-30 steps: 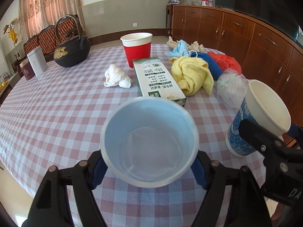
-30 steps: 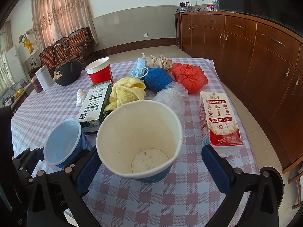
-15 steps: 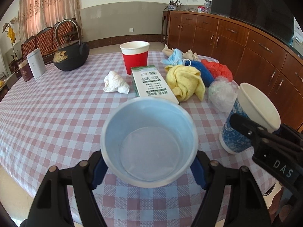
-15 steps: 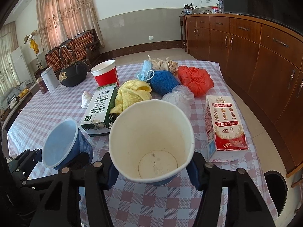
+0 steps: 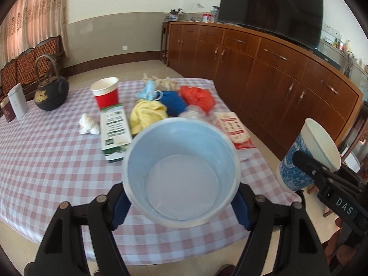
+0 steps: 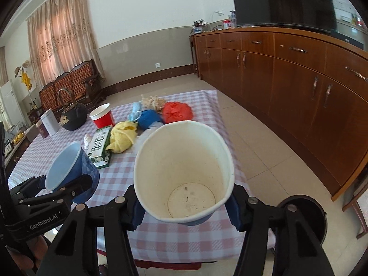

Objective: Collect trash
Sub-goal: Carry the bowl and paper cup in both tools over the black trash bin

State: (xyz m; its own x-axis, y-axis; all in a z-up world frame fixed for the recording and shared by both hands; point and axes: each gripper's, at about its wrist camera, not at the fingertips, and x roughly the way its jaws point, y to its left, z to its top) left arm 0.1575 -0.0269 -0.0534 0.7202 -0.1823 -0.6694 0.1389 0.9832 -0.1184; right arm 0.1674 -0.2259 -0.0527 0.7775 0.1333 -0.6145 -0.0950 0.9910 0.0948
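I read "DAS" on the right gripper body, "GenRobot.AI" on the left gripper body. Carton print illegible to me.

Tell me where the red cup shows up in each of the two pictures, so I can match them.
Left wrist view: the red cup stands upper left of centre, behind the green carton.
Right wrist view: the red cup sits left of centre, at mid height.
Shared landmark: the black kettle, just left of the cup in both.
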